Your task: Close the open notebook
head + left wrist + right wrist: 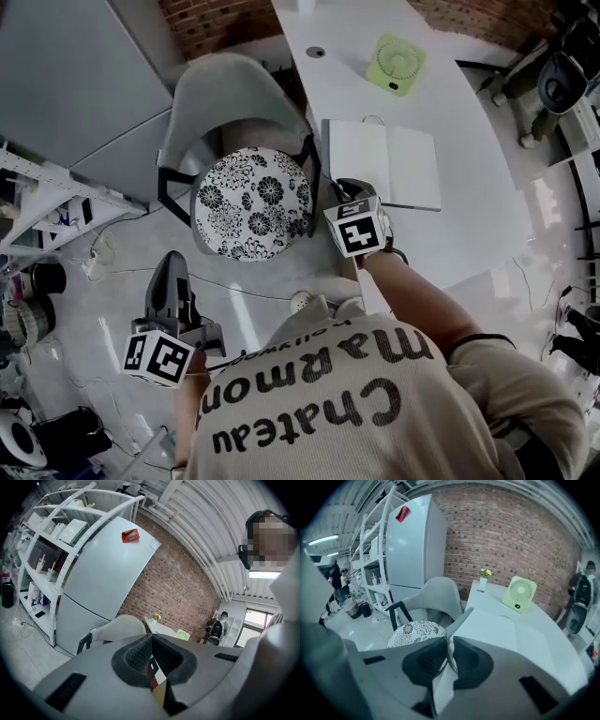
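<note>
The open notebook (398, 167) lies flat on the white table (473, 220), its white pages up. My right gripper (349, 187) is at the notebook's near left corner. In the right gripper view the right gripper (449, 656) is shut on the thin left cover (461, 619), which stands lifted off the table at a slant. The right-hand page (525, 641) still lies flat. My left gripper (171, 270) hangs low beside the person, away from the table, over the floor. Seen from the left gripper view, the left gripper (151, 654) has its pads together with nothing held.
A grey chair with a floral cushion (251, 202) stands against the table's left edge, next to the notebook. A green fan (397, 63) sits farther back on the table, a small flower vase (485, 576) beyond it. A fridge (103, 573) and shelves (42, 550) stand at the left.
</note>
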A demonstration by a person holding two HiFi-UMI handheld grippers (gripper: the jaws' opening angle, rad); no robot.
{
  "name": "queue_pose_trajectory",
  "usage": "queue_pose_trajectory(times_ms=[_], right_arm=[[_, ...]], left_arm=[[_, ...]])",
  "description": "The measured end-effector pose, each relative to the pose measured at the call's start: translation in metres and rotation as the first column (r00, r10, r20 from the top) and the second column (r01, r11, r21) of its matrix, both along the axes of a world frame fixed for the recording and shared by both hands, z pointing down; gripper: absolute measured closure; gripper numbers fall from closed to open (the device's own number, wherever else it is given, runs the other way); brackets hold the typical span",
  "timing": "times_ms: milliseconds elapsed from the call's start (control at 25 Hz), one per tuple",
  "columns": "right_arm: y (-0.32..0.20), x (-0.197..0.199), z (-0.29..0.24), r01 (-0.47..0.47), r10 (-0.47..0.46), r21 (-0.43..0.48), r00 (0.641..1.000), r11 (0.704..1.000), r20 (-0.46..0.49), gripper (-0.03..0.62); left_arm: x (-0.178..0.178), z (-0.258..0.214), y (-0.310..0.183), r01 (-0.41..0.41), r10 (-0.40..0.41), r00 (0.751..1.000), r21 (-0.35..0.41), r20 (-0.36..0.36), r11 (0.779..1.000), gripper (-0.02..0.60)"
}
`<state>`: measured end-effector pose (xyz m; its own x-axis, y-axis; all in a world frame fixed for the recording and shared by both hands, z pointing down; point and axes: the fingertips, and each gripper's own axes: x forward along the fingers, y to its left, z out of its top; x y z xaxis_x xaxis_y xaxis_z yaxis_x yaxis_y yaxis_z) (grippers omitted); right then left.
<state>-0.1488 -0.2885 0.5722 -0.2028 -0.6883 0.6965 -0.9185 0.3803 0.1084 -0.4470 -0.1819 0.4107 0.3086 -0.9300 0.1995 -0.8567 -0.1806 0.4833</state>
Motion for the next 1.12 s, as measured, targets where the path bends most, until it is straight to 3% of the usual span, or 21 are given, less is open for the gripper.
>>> queue_pose_trajectory(times_ms=[440,1120], right_arm=[[0.014,0.016,-0.030,-0.070,0.069,0.002,0.985,0.998,0.159,0.549],[0.028,0.052,-0.084,-0.107,0.086,0.051,0.947,0.993,0.309,0.553]], left_arm=[[0.025,-0.009,0.001,-0.038,0.038,0.999,0.019,-0.012,0.999,0.580],[0.075,-0.031,-0.008,-0.101,0.101,0.995,0.055,0.004,0.993,0.580]])
